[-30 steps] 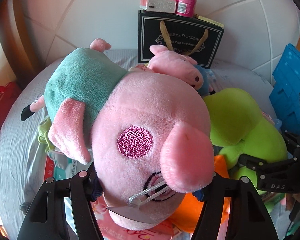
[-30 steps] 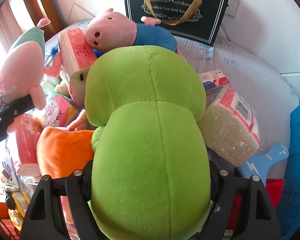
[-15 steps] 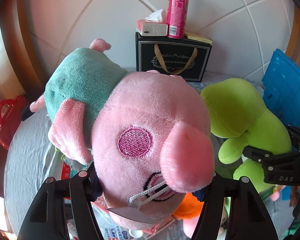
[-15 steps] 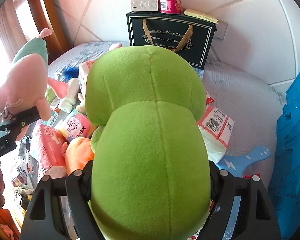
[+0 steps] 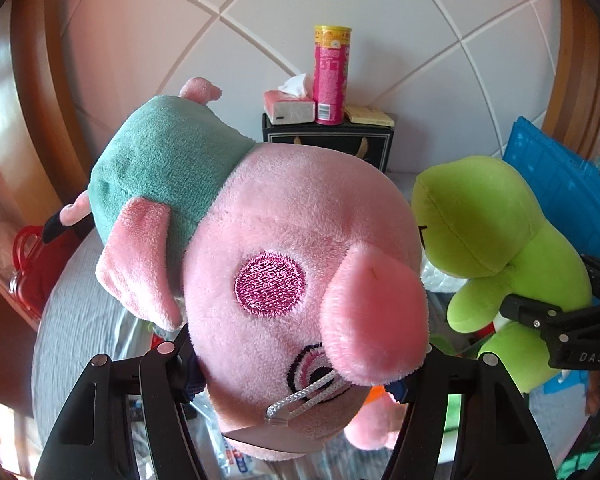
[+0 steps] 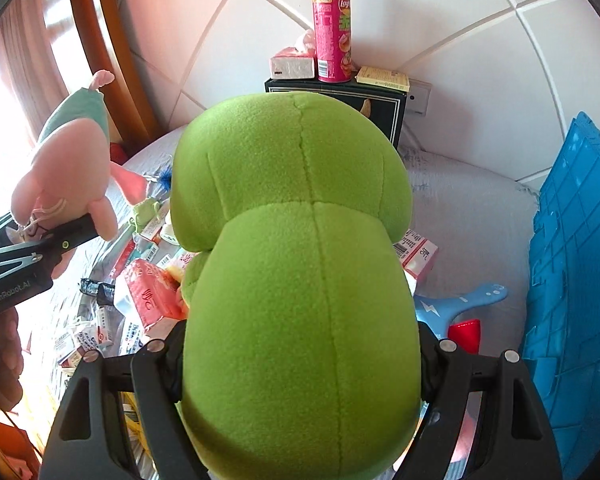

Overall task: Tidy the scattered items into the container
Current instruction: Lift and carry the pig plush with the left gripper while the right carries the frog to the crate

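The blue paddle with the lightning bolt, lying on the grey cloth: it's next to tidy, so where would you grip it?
Probably the narrow neck of the blue paddle, coming from above with the jaws across it. It lies flat on the grey cloth, its forked end points away toward the blue crate, and the neck looks slim enough to pinch.

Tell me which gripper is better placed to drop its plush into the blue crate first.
Right, probably. The right gripper, clamping the green plush, has the blue crate right beside it. The left gripper, holding the pink pig plush, sits farther from it, beyond the right.
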A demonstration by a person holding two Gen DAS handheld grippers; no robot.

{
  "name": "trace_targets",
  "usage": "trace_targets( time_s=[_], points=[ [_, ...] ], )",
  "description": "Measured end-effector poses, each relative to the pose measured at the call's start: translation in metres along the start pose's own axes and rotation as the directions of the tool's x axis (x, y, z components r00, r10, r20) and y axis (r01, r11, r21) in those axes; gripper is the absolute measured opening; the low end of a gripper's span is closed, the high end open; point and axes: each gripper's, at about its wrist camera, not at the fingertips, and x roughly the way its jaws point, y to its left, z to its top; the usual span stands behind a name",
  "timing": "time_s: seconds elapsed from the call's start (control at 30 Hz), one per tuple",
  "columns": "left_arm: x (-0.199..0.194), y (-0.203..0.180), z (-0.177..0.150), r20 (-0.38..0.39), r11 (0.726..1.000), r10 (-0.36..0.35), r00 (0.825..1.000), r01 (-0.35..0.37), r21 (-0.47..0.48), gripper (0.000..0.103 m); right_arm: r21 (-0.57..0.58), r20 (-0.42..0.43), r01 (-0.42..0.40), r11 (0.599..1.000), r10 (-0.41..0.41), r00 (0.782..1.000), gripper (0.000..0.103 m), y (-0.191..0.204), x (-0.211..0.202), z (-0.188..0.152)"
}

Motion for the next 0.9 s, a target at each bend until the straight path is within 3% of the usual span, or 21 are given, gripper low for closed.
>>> trace_targets(
  time_s=[0.37,0.9],
  points=[
    [-0.067,-0.026,0.023,0.105,0.998,-0.014,0.994,0.008,0.061,0.067,-0.006,0.142,-0.007,1.000,0.007,0.990,0.080,-0.008,-0.098,-0.002],
    [-0.118,-0.091,0.042,0.158,0.987,-0.050,0.986,0.025,0.162,0.067,0.051,0.278,0.036,0.998,-0.049,0.959,0.080,-0.053,-0.216,-0.015]
  ],
)
